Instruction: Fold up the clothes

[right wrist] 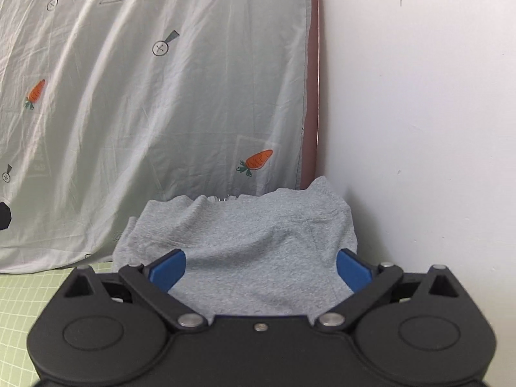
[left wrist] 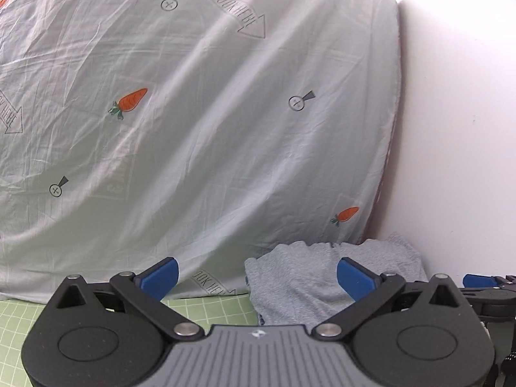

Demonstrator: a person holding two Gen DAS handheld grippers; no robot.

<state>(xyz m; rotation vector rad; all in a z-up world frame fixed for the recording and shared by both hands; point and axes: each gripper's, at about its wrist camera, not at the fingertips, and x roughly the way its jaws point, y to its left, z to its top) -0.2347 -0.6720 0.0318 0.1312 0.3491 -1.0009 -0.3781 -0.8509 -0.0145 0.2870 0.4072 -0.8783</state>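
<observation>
Both tongs (left wrist: 257, 277) (right wrist: 261, 269) spread wide and empty, folded grey garment (right wrist: 245, 242) lying just beyond their tips

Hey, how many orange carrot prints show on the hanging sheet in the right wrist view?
2. One orange carrot print sits near the pale printed sheet's left edge; the other sits low by its right hem, above the grey garment. More may lie outside the frame.

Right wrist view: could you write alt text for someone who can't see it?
A grey garment lies bunched on a green gridded mat, with the open right gripper in front of it, holding nothing. Behind hangs a pale carrot-print sheet beside a white wall.
</observation>
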